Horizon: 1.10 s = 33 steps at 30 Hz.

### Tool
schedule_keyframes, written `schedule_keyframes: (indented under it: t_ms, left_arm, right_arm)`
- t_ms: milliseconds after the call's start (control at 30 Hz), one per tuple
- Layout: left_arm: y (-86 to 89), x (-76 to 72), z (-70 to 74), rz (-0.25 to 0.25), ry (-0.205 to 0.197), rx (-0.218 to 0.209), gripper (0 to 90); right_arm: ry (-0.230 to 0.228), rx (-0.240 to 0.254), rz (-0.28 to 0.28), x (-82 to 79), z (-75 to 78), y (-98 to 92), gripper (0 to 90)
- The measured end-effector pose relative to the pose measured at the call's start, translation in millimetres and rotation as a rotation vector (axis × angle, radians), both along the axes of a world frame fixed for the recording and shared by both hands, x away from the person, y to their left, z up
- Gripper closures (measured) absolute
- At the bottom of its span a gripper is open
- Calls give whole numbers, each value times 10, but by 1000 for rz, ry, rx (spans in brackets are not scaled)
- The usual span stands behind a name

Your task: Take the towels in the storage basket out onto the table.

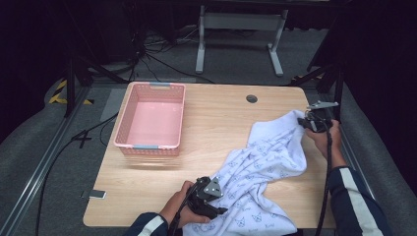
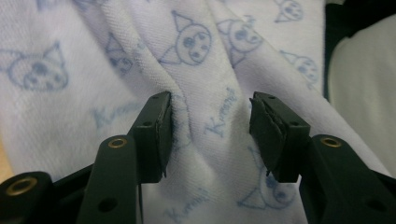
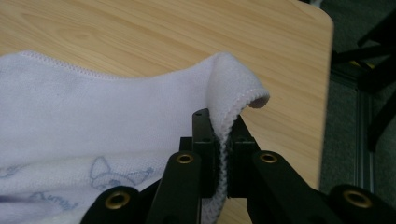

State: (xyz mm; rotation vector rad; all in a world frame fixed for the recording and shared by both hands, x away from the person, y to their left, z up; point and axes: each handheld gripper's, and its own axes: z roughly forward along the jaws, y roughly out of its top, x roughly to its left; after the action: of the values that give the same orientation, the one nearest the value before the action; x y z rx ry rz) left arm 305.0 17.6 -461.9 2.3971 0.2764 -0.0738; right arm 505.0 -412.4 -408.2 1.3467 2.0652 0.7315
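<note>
Evidently the white towel (image 1: 265,172), printed with pale blue cartoon faces, lies rumpled across the near right part of the wooden table (image 1: 216,128), one corner drawn out toward the far right edge, which suggests it is being stretched flat for folding. The right gripper (image 1: 309,122) has its jaws pressed together on that corner; the right gripper view shows the stitched hem (image 3: 224,126) pinched between the pads and curling over above them, a secure hold by the look of it. The left gripper (image 1: 216,209) sits at the near edge of the cloth with its jaws standing apart; in the left gripper view a raised fold (image 2: 210,121) of the towel lies between the pads (image 2: 161,135), touching the left pad at least, though not clearly squeezed, so I judge this side not yet gripped. The high view alone gives the overall layout: the pink basket (image 1: 132,142) stands well apart on the far left of the table, empty, a likely destination. The gripper views supply the contact detail at hem and fold that the high view leaves too small to read
</note>
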Motion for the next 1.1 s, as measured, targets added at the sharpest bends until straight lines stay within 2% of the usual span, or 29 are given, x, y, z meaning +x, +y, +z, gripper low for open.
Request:
schedule_keyframes:
  t_ms: [67, 133, 167, 200, 233, 267, 300, 400, 433, 467, 500, 533, 567, 600, 667, 733, 767, 833, 867, 933, 1000, 1033, 1100]
  left_arm:
    - [-8, -45, 0, -30, 20, -3, 499]
    - [-2, -65, 12, -62, 48, 5, 497]
    - [0, -80, 20, -75, 43, 7, 501]
    - [11, -96, 32, -80, 53, -9, 499]
    - [23, -92, 48, -77, 50, -15, 486]
    - [50, -81, 82, -57, 47, -23, 476]
    - [75, -60, 112, -32, 34, -34, 466]
    - [146, 32, 169, 47, 18, -101, 435]
    - [163, 65, 186, 88, 9, -106, 432]
    - [180, 163, 202, 137, 9, -134, 434]
    - [180, 163, 202, 137, 9, -134, 435]
    - [170, 212, 194, 158, 10, -143, 435]
    - [142, 280, 183, 179, 6, -134, 439]
    - [107, 332, 169, 192, 12, -125, 440]
    - [26, 417, 141, 192, 16, -121, 440]
    - [-132, 513, 108, 179, 12, -100, 437]
    - [-177, 537, 105, 181, 11, -94, 431]
    - [-286, 599, 103, 182, 0, -71, 423]
    - [-340, 631, 97, 189, -11, -72, 423]
    - [-424, 698, 75, 192, -14, -50, 412]
    - [-469, 741, 31, 189, 5, -36, 416]
    - [-479, 751, 17, 187, 13, -27, 442]
    - [-478, 766, 2, 179, 13, -35, 488]
  right_arm:
    - [4, 15, -39, -47, -34, -202, 842]
    - [30, -1, -54, -73, -85, -301, 809]
    - [40, -14, -61, -84, -109, -325, 771]
    - [57, -22, -60, -89, -126, -347, 714]
    - [53, -18, -68, -98, -127, -355, 639]
    - [43, -12, -73, -103, -115, -347, 610]
    - [25, -6, -49, -115, -75, -319, 596]
    - [-24, 24, 45, -128, 52, -109, 514]
    - [-29, 23, 84, -127, 76, -33, 508]
    - [-27, 20, 163, -116, 109, 219, 468]
    - [-27, 20, 163, -116, 109, 219, 468]
    - [-13, 30, 212, -101, 109, 349, 455]
    - [6, 47, 261, -86, 100, 477, 444]
    - [27, 45, 309, -59, 72, 631, 429]
    - [59, 51, 357, -16, 17, 818, 409]
    - [100, 42, 383, 47, -63, 977, 376]
    - [136, 31, 394, 97, -120, 1057, 365]
    - [164, 2, 380, 158, -185, 1112, 318]
    - [177, 5, 358, 187, -217, 1133, 314]
    - [211, 14, 349, 233, -281, 1164, 316]
    - [228, 3, 347, 251, -337, 1196, 328]
    - [230, 22, 348, 256, -350, 1203, 346]
    - [235, 24, 359, 251, -342, 1210, 418]
